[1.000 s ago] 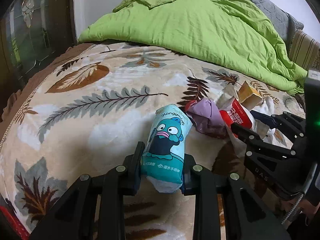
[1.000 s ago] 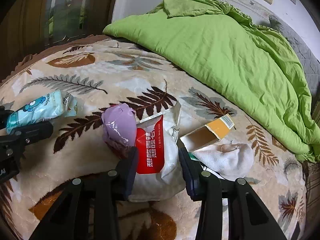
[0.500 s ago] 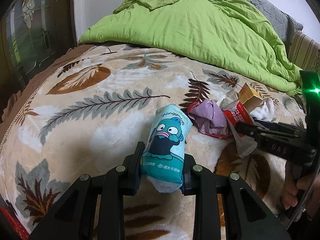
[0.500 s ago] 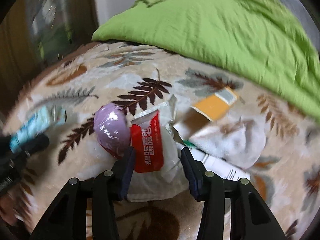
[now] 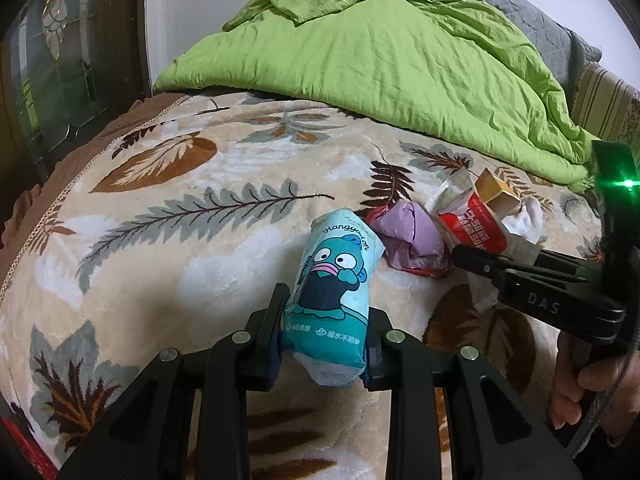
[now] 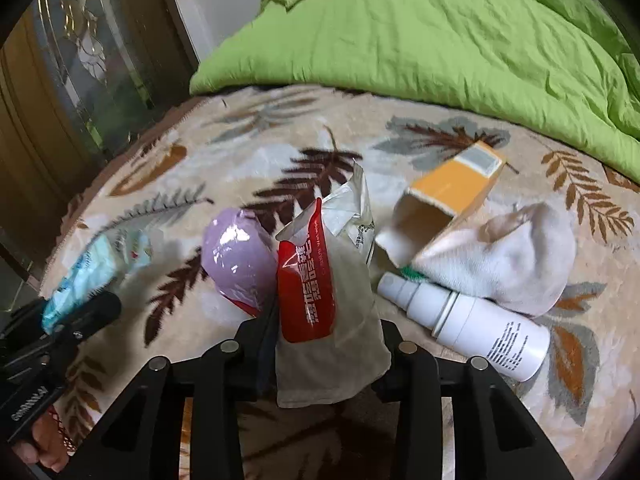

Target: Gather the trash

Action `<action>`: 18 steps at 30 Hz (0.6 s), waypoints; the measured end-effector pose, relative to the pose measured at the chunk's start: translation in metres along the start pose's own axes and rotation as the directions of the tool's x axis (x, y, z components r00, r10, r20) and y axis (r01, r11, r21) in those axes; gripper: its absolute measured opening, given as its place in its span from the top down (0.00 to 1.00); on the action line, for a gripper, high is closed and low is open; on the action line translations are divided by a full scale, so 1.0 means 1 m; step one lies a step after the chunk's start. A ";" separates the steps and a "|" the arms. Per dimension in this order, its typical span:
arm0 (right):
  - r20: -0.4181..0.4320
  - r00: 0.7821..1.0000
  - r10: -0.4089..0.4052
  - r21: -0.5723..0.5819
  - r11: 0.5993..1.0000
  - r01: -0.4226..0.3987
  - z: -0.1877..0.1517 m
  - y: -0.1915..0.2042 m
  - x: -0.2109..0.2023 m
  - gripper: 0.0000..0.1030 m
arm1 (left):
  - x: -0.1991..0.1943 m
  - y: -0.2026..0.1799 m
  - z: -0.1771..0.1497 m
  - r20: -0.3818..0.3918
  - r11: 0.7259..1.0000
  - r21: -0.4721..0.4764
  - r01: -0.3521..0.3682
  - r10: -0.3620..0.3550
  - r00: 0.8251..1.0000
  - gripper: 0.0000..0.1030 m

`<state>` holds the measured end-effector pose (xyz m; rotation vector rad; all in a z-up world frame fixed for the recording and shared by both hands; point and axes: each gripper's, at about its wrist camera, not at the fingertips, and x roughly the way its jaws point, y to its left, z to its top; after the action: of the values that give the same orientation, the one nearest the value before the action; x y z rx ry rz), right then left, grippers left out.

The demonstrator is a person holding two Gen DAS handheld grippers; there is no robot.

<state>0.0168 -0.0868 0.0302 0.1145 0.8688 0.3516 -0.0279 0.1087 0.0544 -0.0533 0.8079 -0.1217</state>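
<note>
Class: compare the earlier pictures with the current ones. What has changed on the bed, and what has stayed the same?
The right gripper rolled and its jaws have just been closing on the red-and-white pouch, tilting it up. The left gripper stays shut on the tissue pack; other litter is unmoved.

A home bedroom: leaf-patterned bed blanket point(image 5: 224, 216), rumpled green duvet point(image 5: 384, 64), glass-panelled door point(image 5: 52, 64).

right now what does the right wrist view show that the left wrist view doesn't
Only the right wrist view shows the white spray bottle lying beside the white sock.

Only the left wrist view shows the cartoon fish print on the teal tissue pack, clamped in the left gripper.

Both show the red-and-white wrapper squeezed in the right gripper, whose jaws have just been closing, the purple wrapper, the orange carton and the green duvet.
</note>
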 end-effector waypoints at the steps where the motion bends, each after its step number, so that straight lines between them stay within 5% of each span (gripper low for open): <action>1: 0.009 1.000 -0.002 0.001 1.000 0.002 0.001 0.000 -0.003 0.61 | -0.001 0.000 0.000 0.003 1.000 -0.003 0.002 -0.002 1.000 0.73; 18: 0.174 0.985 0.005 -0.084 0.996 0.009 -0.035 0.030 -0.092 0.61 | -0.063 -0.016 -0.021 0.132 0.999 -0.032 0.022 -0.018 0.991 0.73</action>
<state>-0.0720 -0.0918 0.0821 0.0648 0.6804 0.3703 -0.0876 0.1014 0.0868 -0.1003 0.6778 -0.1220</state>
